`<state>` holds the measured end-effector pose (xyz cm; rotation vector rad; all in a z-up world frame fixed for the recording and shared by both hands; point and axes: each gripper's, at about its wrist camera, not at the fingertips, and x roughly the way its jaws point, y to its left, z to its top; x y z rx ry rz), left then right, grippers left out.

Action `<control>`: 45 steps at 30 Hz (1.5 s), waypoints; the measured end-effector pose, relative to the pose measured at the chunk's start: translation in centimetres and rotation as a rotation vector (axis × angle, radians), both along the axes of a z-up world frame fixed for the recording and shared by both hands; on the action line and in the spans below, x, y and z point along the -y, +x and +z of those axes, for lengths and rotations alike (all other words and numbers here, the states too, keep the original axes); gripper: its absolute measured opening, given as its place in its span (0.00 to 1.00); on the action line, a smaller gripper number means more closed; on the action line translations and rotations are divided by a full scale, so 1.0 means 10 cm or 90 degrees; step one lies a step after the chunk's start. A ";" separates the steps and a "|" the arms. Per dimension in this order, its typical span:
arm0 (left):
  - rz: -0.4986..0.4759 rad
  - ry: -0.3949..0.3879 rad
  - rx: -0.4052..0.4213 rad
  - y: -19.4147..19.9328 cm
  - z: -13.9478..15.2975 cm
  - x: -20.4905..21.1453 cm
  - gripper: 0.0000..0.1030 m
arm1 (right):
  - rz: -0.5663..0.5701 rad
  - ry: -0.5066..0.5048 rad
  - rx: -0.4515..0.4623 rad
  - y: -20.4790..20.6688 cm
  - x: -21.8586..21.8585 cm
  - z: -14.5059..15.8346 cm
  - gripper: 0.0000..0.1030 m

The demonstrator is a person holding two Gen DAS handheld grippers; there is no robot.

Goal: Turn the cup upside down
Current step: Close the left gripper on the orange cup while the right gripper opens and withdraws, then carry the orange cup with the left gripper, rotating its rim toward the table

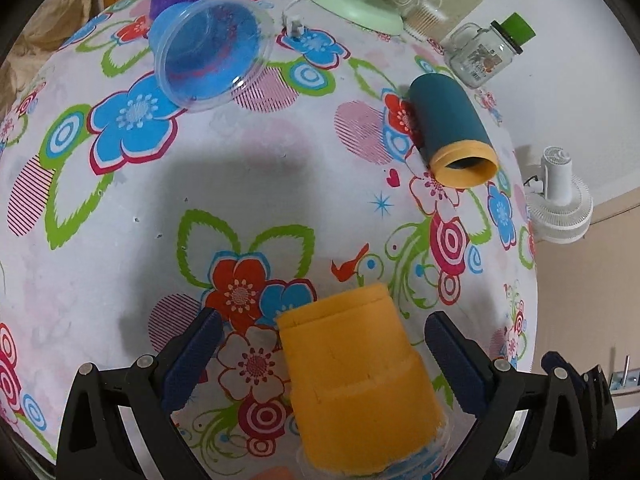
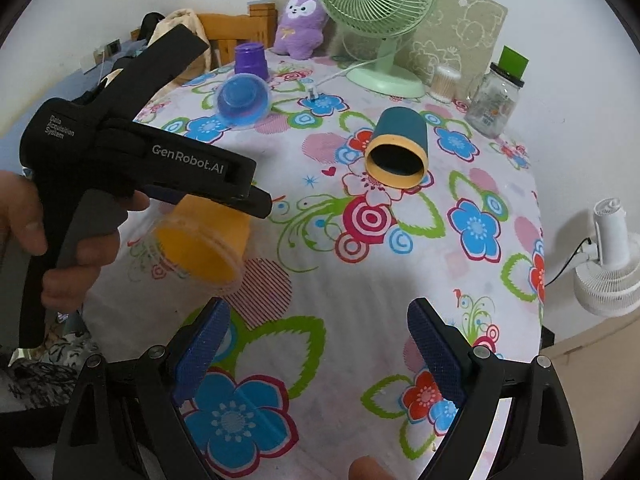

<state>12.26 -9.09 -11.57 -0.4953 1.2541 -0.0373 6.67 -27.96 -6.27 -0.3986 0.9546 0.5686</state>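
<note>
Four cups [image 2: 202,242], two fans [image 2: 376,20], one jar [image 2: 494,104].

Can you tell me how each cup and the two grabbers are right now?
orange cup: tilted, between the left gripper's fingers
teal cup: lying on its side
blue cup: lying on its side
purple cup: upside down
left gripper: open
right gripper: open, holding nothing

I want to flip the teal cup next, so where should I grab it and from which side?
Grip the teal cup across its round body, behind the yellow rim. It lies on its side on the table, mouth toward the right gripper, which is open and empty. Come down from above with one finger on each side of the body.
</note>
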 end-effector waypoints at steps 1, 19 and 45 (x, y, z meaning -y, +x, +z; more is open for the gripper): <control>-0.002 0.001 -0.002 0.01 -0.01 0.01 0.98 | -0.002 0.000 -0.001 0.00 0.00 -0.01 0.89; -0.032 0.033 0.003 -0.04 0.08 0.12 0.55 | -0.016 0.030 -0.014 0.03 0.06 -0.03 0.89; -0.010 0.064 0.132 -0.23 0.63 0.03 0.54 | -0.057 0.034 0.048 0.04 0.02 0.12 0.89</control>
